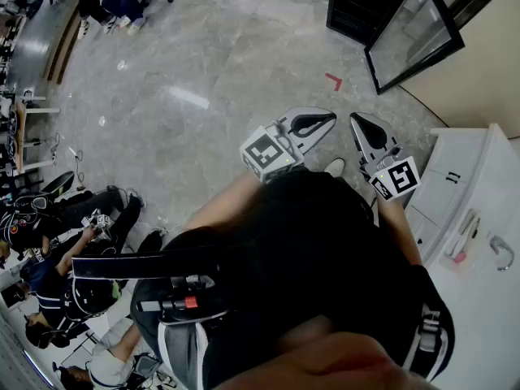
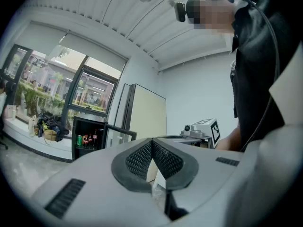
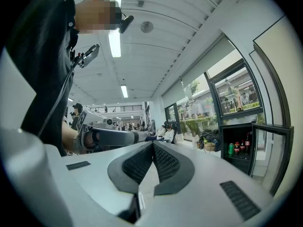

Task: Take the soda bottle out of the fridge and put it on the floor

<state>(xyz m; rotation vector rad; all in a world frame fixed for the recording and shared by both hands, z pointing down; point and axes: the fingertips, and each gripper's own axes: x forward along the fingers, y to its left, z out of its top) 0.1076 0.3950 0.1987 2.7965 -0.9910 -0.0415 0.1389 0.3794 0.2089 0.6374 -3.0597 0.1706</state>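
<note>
The grey marbled stone floor (image 1: pixel 203 80) lay wide between me and the small black fridge (image 1: pixel 357 6). Its glass door (image 1: pixel 414 43) stood swung open, well apart from both tools. I held my left gripper (image 2: pixel 152 142) and right gripper (image 3: pixel 153 144) level and side by side in front of the body, each with its jaws pressed together on nothing. The dark, red-capped soda bottle (image 3: pixel 246 144) stood upright on the fridge shelf near a green can (image 3: pixel 230 149), among other bottles.

By my reckoning the step in hand was the approach, not yet the grasp. To do it well I would have come in on the open side of the door and spread one gripper's jaws before reaching the shelf. Then I would have taken the bottle round its body, upright, without knocking its neighbours.
</note>
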